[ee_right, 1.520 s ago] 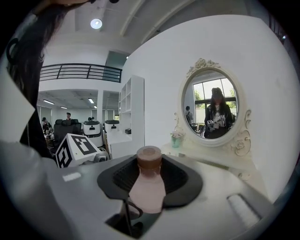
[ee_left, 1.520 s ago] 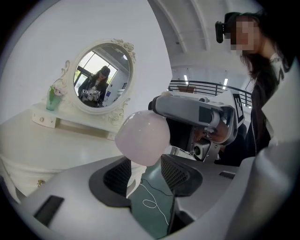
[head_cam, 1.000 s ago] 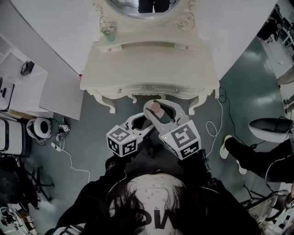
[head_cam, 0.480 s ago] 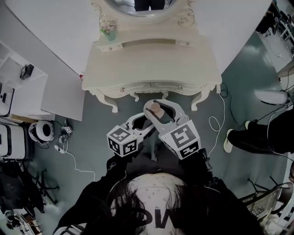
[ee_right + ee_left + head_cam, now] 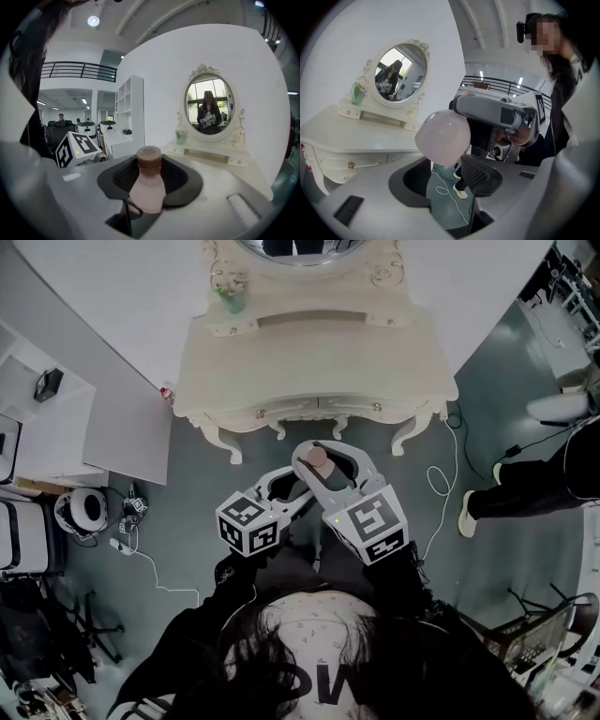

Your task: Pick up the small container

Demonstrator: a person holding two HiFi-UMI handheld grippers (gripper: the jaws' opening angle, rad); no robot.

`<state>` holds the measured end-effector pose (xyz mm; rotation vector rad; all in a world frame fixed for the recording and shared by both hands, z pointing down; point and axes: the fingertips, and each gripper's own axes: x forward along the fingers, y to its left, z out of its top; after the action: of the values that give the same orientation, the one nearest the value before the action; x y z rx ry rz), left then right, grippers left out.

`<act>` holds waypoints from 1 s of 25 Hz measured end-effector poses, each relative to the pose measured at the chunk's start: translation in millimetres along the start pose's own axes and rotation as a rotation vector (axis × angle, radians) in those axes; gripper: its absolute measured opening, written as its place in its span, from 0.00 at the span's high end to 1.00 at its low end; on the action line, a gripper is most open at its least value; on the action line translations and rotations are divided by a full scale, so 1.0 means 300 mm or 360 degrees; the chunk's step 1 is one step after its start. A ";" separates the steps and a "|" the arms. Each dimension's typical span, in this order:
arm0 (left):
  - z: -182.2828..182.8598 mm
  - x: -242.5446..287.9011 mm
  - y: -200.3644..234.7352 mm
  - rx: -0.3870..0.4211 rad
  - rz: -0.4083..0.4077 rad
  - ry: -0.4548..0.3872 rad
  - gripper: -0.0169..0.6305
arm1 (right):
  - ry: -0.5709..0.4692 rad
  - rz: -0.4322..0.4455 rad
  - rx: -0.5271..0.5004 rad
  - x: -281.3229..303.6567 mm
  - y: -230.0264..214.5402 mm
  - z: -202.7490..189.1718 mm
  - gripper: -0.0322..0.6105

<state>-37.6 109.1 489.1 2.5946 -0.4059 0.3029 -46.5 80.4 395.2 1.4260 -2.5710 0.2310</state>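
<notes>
The small container (image 5: 149, 187) is a pale pink bottle with a brown cap (image 5: 149, 158). My right gripper (image 5: 150, 174) is shut on its body and holds it upright in the air. In the head view the container (image 5: 318, 459) sits between the right gripper's (image 5: 325, 450) white fingers, in front of the vanity table. My left gripper (image 5: 289, 491) is just left of it, pointing toward it. In the left gripper view the bottle's rounded pink bottom (image 5: 443, 137) hangs just beyond the left gripper (image 5: 447, 180), which is open with nothing between its pads.
A cream vanity table (image 5: 309, 362) with an oval mirror (image 5: 209, 104) stands ahead, a green cup (image 5: 232, 292) on its back left corner. White shelving (image 5: 47, 418) is to the left. Cables (image 5: 141, 559) lie on the floor. A person's legs (image 5: 525, 488) are at the right.
Both grippers and the bottle keep their places. The head view has shifted, so the vanity table sits a little lower in frame. The person at the right has stepped across the floor.
</notes>
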 end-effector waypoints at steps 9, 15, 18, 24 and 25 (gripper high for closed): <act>-0.040 -0.149 0.036 0.0013 -0.0048 0.0017 0.69 | 0.0017 -0.0053 -0.0004 0.062 0.141 -0.008 0.72; -0.059 -0.222 0.057 0.0015 -0.0068 0.0023 0.69 | 0.0028 -0.0075 -0.0020 0.097 0.213 -0.007 0.72; -0.063 -0.248 0.063 0.0024 -0.0075 0.0013 0.69 | 0.0028 -0.0081 -0.0033 0.107 0.241 -0.005 0.72; -0.067 -0.277 0.064 0.0026 -0.0083 0.0002 0.69 | 0.0030 -0.0087 -0.0054 0.115 0.274 0.001 0.72; -0.068 -0.279 0.064 0.0026 -0.0085 0.0001 0.69 | 0.0033 -0.0088 -0.0056 0.115 0.276 0.001 0.72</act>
<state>-124.8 122.6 491.0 2.6164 -0.3346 0.2895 -134.9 95.5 399.6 1.4724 -2.5027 0.1898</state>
